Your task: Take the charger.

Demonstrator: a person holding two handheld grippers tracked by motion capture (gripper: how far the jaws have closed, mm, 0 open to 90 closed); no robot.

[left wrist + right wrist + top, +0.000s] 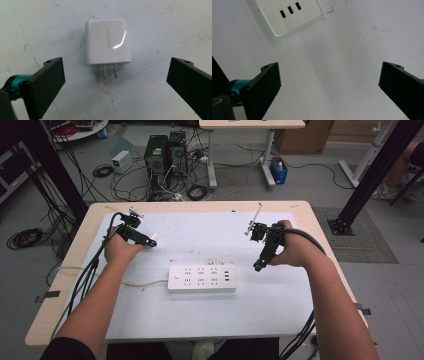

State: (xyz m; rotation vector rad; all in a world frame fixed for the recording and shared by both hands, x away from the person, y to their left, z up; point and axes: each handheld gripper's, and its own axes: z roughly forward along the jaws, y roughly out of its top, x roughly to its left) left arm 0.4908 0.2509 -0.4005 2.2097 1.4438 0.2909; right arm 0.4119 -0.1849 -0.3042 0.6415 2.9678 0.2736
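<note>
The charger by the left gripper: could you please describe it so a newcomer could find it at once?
On the white mat, look up and left of the power strip, just ahead of the open left gripper. The charger lies flat there, untouched. It is a small glossy white block with two metal prongs, unlike the long strip.

Even overhead light, tabletop bright, room around it dim. Glare streak on the white charger in my left gripper view. Soft shadows only. All views slightly soft; jaws blur at the edges.
</note>
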